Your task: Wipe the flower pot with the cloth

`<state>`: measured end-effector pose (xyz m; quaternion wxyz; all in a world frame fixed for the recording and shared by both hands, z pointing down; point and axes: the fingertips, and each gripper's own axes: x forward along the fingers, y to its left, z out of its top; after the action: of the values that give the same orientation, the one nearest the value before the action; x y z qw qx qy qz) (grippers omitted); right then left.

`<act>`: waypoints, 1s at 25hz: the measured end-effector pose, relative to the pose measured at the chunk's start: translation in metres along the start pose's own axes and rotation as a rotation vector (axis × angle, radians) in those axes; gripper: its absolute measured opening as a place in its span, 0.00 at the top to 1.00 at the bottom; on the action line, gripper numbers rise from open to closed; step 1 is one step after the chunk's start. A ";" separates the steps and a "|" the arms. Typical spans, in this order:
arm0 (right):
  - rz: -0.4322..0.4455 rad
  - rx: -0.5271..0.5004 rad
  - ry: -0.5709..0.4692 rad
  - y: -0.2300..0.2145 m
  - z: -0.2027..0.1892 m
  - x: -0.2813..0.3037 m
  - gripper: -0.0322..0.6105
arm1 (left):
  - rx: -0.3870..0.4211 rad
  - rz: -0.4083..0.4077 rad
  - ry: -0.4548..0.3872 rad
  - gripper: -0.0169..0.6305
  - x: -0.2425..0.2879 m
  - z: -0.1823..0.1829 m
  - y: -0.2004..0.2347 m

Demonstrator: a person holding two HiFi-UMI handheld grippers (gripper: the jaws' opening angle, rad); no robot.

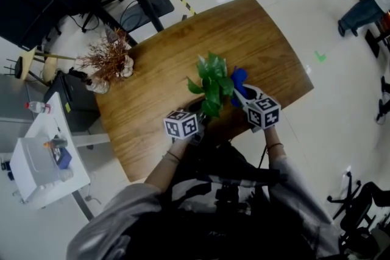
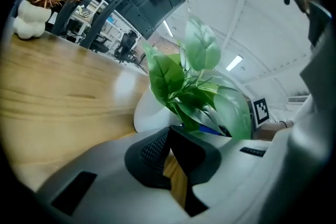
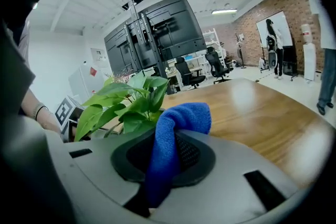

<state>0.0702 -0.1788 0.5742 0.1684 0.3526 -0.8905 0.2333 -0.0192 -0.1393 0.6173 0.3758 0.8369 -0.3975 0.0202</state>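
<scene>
A leafy green plant (image 1: 211, 81) stands in a white flower pot (image 2: 150, 113) on the wooden table (image 1: 158, 70); in the head view the leaves hide the pot. My left gripper (image 2: 170, 135) sits just in front of the pot, jaws shut with nothing between them. It shows at the plant's near left under its marker cube (image 1: 181, 125). My right gripper (image 3: 168, 157) is shut on a blue cloth (image 3: 173, 134), which bulges above the jaws beside the leaves (image 3: 126, 99). The cloth (image 1: 238, 78) lies against the plant's right side.
A dried brown plant in a lumpy white vase (image 1: 108, 65) stands at the table's far left corner. The table's rounded edge runs close on my right. A white cart (image 1: 42, 161) and office chairs stand on the floor to the left.
</scene>
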 end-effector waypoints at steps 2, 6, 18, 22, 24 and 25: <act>0.021 -0.010 0.008 0.007 0.001 0.007 0.86 | 0.002 0.010 -0.011 0.96 0.001 0.007 0.003; 0.042 -0.004 0.032 0.019 -0.008 0.014 0.86 | -0.005 0.038 -0.038 0.96 -0.002 0.018 0.014; 0.159 -0.033 0.153 0.070 -0.047 0.043 0.86 | -0.038 0.140 -0.138 0.96 -0.021 0.057 0.068; 0.190 -0.043 0.189 0.084 -0.057 0.052 0.86 | -0.039 0.139 -0.153 0.97 -0.015 0.069 0.076; 0.197 -0.048 0.197 0.088 -0.061 0.052 0.86 | -0.044 0.142 -0.153 0.96 -0.013 0.069 0.077; 0.195 -0.046 0.197 0.086 -0.061 0.051 0.86 | -0.046 0.145 -0.151 0.96 -0.013 0.068 0.077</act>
<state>-0.0179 -0.1185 0.6233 0.2396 0.2360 -0.9047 0.2615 -0.0985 -0.2061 0.6112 0.3615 0.7963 -0.4844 -0.0252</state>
